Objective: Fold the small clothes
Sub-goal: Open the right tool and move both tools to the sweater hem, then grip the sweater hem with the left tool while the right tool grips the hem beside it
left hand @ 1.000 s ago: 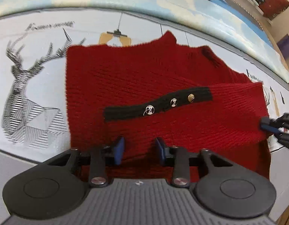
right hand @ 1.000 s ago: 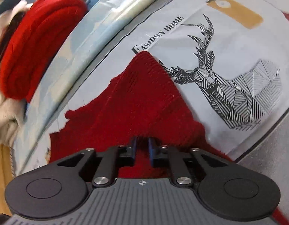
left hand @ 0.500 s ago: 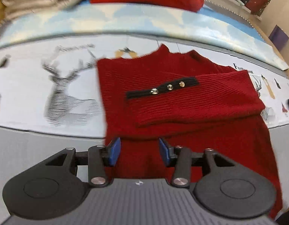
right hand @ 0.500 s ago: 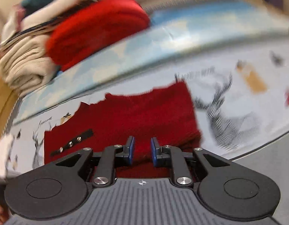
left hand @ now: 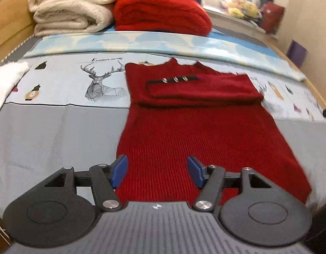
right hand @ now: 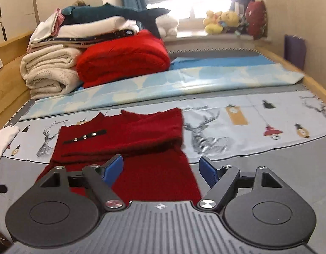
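A dark red knit dress (left hand: 196, 131) (right hand: 129, 146) lies flat on the bed, neck toward the far side. Both sleeves are folded across its chest; the top one shows a black cuff with three metal buttons (left hand: 175, 79) (right hand: 85, 137). My left gripper (left hand: 155, 170) hovers over the skirt's near left part, its jaws opening with nothing between them. My right gripper (right hand: 161, 170) hangs above the skirt's right edge, its jaws also opening and empty. The blue pads (right hand: 208, 172) touch no cloth.
The bed has a grey sheet (left hand: 46, 139) and a deer-print cloth (right hand: 247, 135). Folded cream blankets (left hand: 71, 8) and a red blanket (right hand: 124, 59) are stacked at the back. A white garment (left hand: 6, 82) lies at the left. Plush toys (right hand: 222, 21) sit on the windowsill.
Both grippers have let go of the dress, drawn back toward its hem and risen. Their jaws have spread wide. The right sleeve now lies folded across the chest.
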Tool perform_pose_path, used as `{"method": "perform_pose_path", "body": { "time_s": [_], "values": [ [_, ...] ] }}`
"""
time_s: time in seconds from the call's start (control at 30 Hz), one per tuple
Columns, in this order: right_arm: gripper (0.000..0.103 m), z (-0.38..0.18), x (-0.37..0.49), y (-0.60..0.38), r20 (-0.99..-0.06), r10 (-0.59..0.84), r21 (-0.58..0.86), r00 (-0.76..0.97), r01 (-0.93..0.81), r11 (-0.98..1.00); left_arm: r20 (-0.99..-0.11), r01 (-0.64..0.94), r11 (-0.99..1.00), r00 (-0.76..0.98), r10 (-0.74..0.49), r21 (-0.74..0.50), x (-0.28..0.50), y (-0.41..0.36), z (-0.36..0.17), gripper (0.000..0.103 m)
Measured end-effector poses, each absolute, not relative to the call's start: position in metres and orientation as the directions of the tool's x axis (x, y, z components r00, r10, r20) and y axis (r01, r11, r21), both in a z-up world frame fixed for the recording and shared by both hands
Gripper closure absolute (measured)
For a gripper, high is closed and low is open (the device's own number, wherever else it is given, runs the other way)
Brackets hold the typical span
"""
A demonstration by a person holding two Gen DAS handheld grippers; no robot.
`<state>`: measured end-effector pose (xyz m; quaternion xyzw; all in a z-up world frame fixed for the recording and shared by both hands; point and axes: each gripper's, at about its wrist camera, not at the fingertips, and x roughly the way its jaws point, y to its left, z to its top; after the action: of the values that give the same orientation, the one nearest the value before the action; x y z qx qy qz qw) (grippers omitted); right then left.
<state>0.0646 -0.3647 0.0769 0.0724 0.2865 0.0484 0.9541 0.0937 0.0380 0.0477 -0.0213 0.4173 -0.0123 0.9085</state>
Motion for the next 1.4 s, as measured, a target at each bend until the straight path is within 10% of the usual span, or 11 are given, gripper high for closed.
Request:
{"method": "perform_pose_path", "body": {
  "time_s": [0.2, 0.67, 1.4],
  "values": [
    [0.025, 0.032, 0.026, -0.392, -0.58, 0.071, 0.158, 0.811, 0.026, 0.987, -0.768, 0.027, 0.997, 0.639, 0.04, 0.074, 0.06, 0.028, 0.034, 0.035],
    [0.05, 0.002, 0.03, -0.393, -0.651, 0.095, 0.211, 0.753, 0.06, 0.976, -0.81, -0.029, 0.995, 0.583, -0.061, -0.097, 0.037, 0.054, -0.007, 0.051],
    [0.049, -0.067, 0.052, -0.401, -0.906, -0.043, 0.055, 0.421, 0.216, 0.975, -0.928, -0.33, 0.923, 0.367, -0.068, -0.198, 0.063, 0.107, -0.048, 0.051]
  ]
}}
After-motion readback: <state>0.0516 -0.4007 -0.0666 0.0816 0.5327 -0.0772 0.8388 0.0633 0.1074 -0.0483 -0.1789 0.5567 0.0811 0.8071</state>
